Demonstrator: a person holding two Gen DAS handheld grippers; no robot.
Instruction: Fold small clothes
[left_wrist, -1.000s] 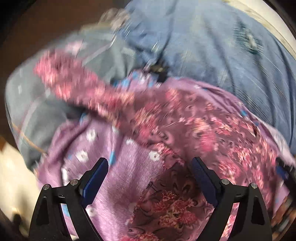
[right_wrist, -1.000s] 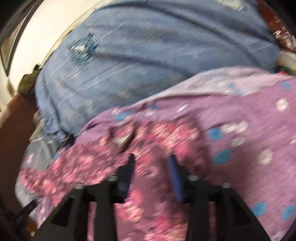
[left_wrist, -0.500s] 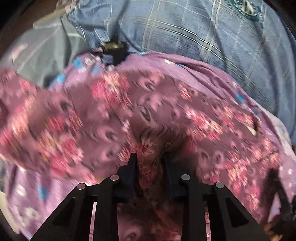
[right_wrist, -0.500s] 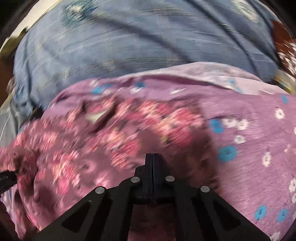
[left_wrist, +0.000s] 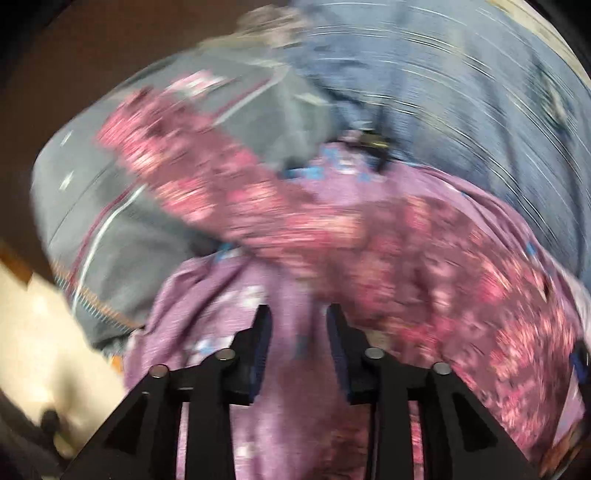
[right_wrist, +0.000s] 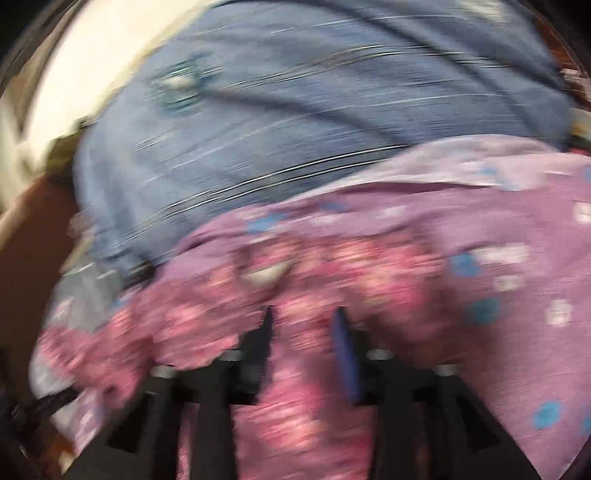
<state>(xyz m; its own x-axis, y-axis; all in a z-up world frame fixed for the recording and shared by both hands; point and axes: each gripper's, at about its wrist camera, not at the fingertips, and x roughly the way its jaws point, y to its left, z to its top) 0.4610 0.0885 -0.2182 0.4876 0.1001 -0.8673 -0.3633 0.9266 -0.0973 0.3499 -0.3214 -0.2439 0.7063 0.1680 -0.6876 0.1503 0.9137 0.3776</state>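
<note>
Left gripper (left_wrist: 298, 325) opening over lilac dotted cloth (left_wrist: 258, 317), nothing pinched. Right gripper (right_wrist: 304, 328) opening astride pink floral garment (right_wrist: 295, 387) at lower centre; blue checked fabric (right_wrist: 314, 129) above.

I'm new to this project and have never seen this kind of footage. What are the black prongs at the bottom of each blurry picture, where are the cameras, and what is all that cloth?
There is no robot here. A person holds a two-finger tool in each hand, and a wide-angle camera on each tool looks forward along its fingers. The black prongs are those fingers.

One picture comes from the left tool, the other from the right tool. Both are smeared by motion.

Both look down at a heap of clothes: a dark pink floral garment lying on a lilac cloth with blue and white flowers, a grey cloth to its left, and a blue checked fabric behind.

Both tools' jaws are opening. Cloth shows in the gap between each pair of fingers, but the pads do not seem to pinch it, so nothing looks held.
</note>
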